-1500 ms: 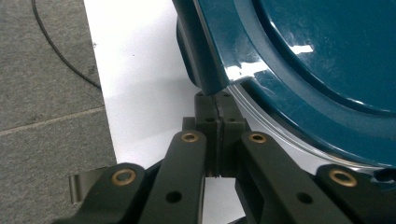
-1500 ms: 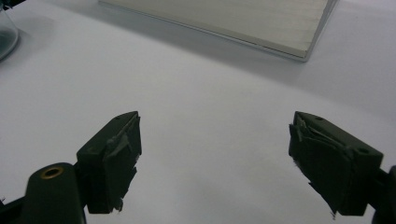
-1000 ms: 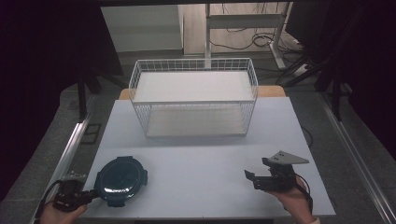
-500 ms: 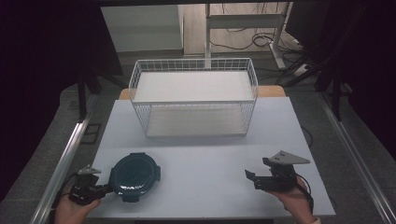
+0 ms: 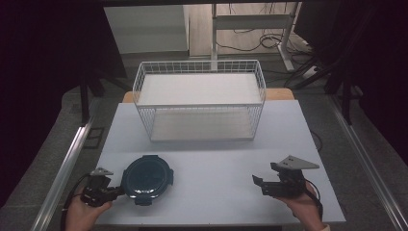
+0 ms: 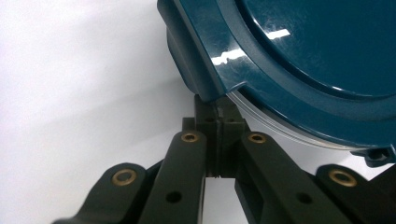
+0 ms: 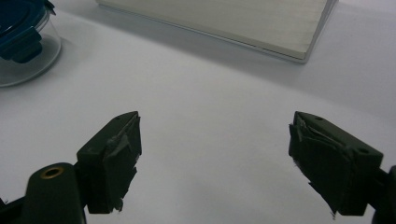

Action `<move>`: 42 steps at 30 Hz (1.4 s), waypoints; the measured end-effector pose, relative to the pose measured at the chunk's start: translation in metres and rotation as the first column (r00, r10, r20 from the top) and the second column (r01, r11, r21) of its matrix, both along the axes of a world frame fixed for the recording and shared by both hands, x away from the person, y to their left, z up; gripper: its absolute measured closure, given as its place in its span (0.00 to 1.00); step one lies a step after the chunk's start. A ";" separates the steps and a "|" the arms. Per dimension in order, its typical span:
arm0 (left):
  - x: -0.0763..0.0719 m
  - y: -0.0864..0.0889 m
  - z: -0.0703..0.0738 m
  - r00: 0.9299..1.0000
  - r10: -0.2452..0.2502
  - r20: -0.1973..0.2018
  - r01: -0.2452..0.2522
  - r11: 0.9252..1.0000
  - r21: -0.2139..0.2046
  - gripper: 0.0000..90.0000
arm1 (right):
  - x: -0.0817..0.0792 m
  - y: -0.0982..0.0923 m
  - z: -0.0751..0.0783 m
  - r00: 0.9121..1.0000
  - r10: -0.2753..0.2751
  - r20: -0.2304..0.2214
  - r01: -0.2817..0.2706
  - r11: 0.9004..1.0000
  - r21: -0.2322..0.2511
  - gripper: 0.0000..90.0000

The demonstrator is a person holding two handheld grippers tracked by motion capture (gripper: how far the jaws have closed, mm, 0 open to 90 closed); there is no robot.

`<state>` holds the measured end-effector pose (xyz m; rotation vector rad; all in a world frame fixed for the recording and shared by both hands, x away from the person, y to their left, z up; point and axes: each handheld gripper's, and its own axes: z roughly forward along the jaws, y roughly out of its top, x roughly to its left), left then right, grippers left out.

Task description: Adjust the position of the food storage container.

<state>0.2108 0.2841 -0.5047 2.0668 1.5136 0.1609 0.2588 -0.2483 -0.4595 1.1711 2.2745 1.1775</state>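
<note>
Left tongs (image 5: 117,191): clenched on the rim of the round clear container with dark-teal clip lid (image 5: 146,177).
Container: near-left part of the white bench (image 5: 216,163), before the white wire basket (image 5: 199,103).
Right tongs (image 5: 258,183): released, holding nothing.

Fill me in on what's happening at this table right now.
A person works at a white table with a gripper in each hand. The left gripper is shut on the rim of a round glass container with a dark teal lid, near the table's front left corner. The right gripper is open with nothing between its jaws, at the front right. A white wire basket stands farther back, with no items in it.
</note>
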 end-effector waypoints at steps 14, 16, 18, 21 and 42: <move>0.017 -0.024 0.003 0.998 -0.058 0.010 0.058 0.998 -0.003 1.00 | 0.001 -0.001 0.000 1.000 -0.009 -0.001 0.009 1.000 -0.002 0.19; 0.018 -0.026 0.004 0.998 -0.060 0.015 0.060 0.998 -0.006 1.00 | 0.001 -0.001 0.000 1.000 -0.010 -0.001 0.010 1.000 0.000 0.19; 0.020 -0.028 0.005 0.998 -0.066 0.016 0.066 0.998 -0.010 1.00 | 0.001 -0.001 0.000 1.000 -0.011 -0.002 0.011 1.000 -0.001 0.19; 0.023 -0.034 0.006 0.997 -0.079 0.016 0.079 0.997 -0.011 1.00 | 0.001 -0.001 0.000 1.000 -0.010 -0.004 0.010 1.000 -0.001 0.19; 0.045 -0.083 0.011 0.981 -0.194 0.015 0.194 0.981 0.008 1.00 | 0.001 -0.003 0.000 1.000 -0.020 -0.003 0.020 1.000 0.000 0.19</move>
